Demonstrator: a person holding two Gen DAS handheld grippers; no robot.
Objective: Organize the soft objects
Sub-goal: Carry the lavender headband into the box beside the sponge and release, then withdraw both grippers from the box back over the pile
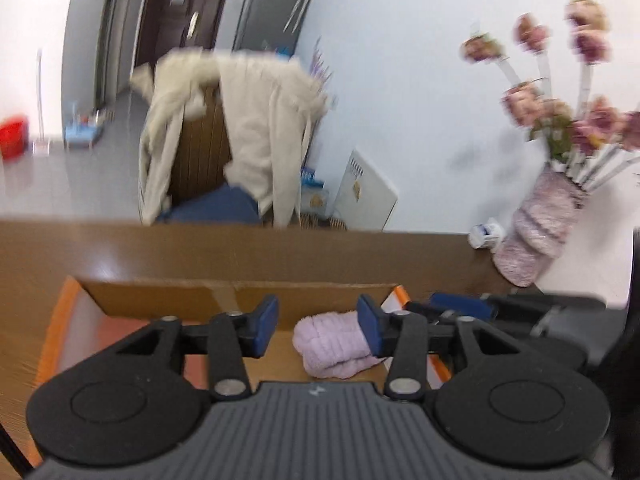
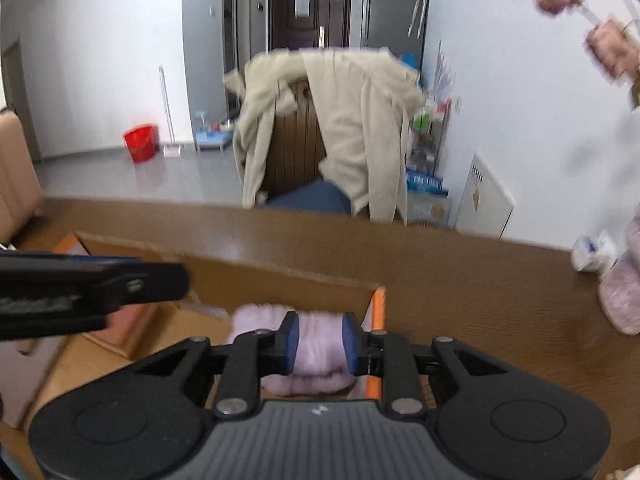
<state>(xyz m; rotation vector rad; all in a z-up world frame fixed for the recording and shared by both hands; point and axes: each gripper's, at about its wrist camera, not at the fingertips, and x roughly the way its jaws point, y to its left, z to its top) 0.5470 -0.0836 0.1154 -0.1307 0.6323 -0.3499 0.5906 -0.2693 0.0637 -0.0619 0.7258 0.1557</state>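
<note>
Standing on a brown worktop, a cardboard box takes pink socks clamped by the right hand-held gripper; the left hand-held gripper gapes wide, a coat-draped chair beyond the far edge.

Both views are bright and evenly lit, with the white wall nearly washed out and a soft glare patch on the brown table near its left edge. Motion blur smears the flowers and coat. Fisheye distortion bends straight lines, and the corners go black.
</note>
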